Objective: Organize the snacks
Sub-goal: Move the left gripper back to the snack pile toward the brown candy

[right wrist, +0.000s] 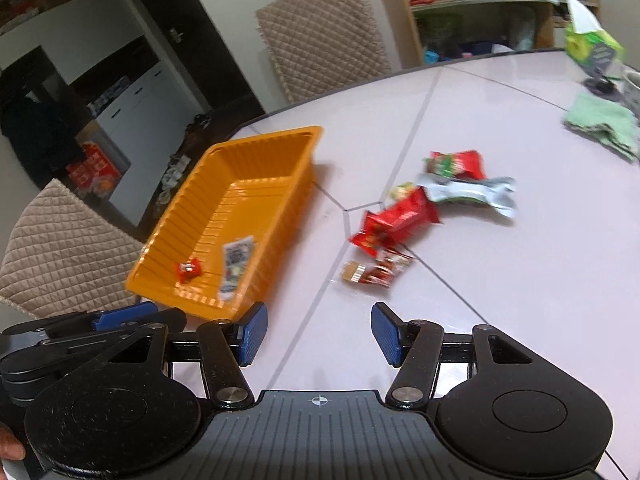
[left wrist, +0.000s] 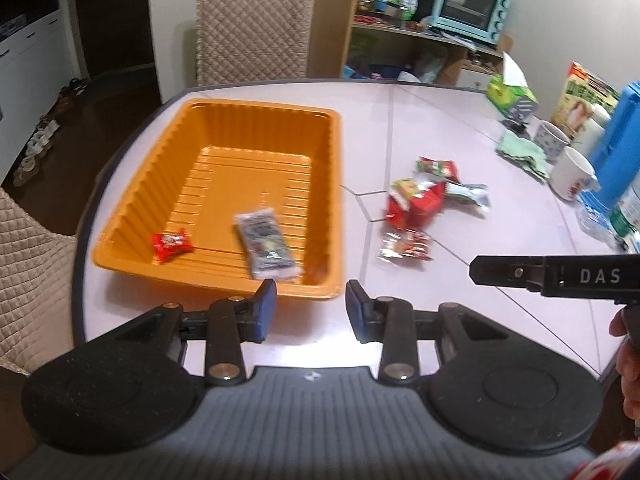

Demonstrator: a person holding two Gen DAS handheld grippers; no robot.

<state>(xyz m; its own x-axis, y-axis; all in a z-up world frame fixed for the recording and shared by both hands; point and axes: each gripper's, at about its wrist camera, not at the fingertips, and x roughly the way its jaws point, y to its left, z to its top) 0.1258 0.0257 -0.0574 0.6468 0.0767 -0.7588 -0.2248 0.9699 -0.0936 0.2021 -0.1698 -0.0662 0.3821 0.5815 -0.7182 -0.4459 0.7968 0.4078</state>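
An orange tray (left wrist: 320,148) (right wrist: 264,152) sits on the pale table. In it lie a small red snack (left wrist: 172,242) (right wrist: 189,270) and a grey wrapped snack (left wrist: 266,245) (right wrist: 236,268). Right of the tray is a loose pile of snack packets (left wrist: 424,200) (right wrist: 404,216), with a clear packet (left wrist: 406,245) (right wrist: 374,271) nearest me. My left gripper (left wrist: 311,306) is open and empty just before the tray's near rim. My right gripper (right wrist: 318,334) is open and empty, above the table short of the pile. It shows from the side in the left wrist view (left wrist: 520,272).
Two mugs (left wrist: 570,174), a green cloth (left wrist: 524,152) (right wrist: 604,124), a tissue box (left wrist: 512,96) (right wrist: 592,46) and a blue box (left wrist: 620,140) stand at the table's right. Quilted chairs (left wrist: 252,28) (right wrist: 324,36) stand behind and left of the table.
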